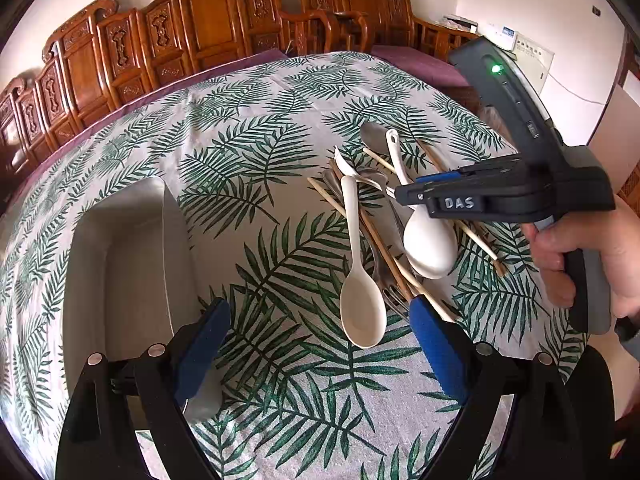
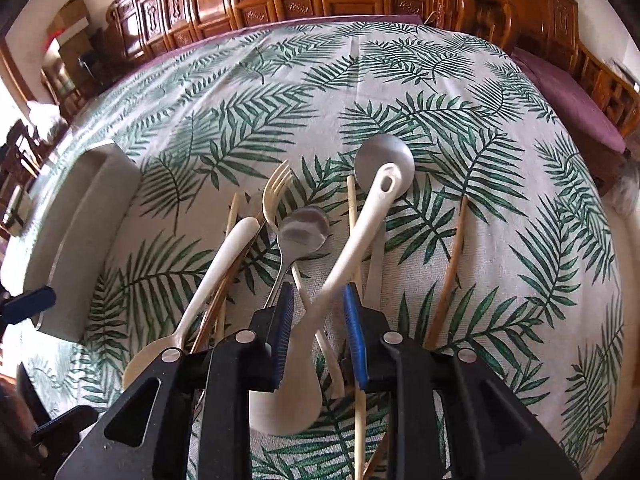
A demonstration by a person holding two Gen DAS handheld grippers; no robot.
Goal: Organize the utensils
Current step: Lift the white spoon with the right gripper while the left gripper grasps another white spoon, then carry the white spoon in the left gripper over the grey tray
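A heap of utensils lies on the leaf-print tablecloth: a cream spoon (image 1: pixel 360 312) (image 2: pixel 224 264), a white ceramic spoon (image 1: pixel 428 248) (image 2: pixel 360 232), a round metal ladle (image 2: pixel 384 160), a small metal spoon (image 2: pixel 306 228), a cream fork (image 2: pixel 276 188) and several chopsticks (image 2: pixel 448 276). My right gripper (image 2: pixel 318 290) (image 1: pixel 404 196) hangs low over the heap, its jaws a narrow gap apart. The ceramic spoon's handle crosses between the blue pads, with a gap showing on the left side. My left gripper (image 1: pixel 318 320) stands wide open just above the cloth, the cream spoon's bowl ahead of its fingers.
A grey rectangular tray (image 1: pixel 132 260) (image 2: pixel 80 220) sits on the cloth left of the heap, close to my left gripper's left finger. Carved wooden chairs (image 1: pixel 200 20) line the far side of the table. A hand (image 1: pixel 592 248) holds the right gripper.
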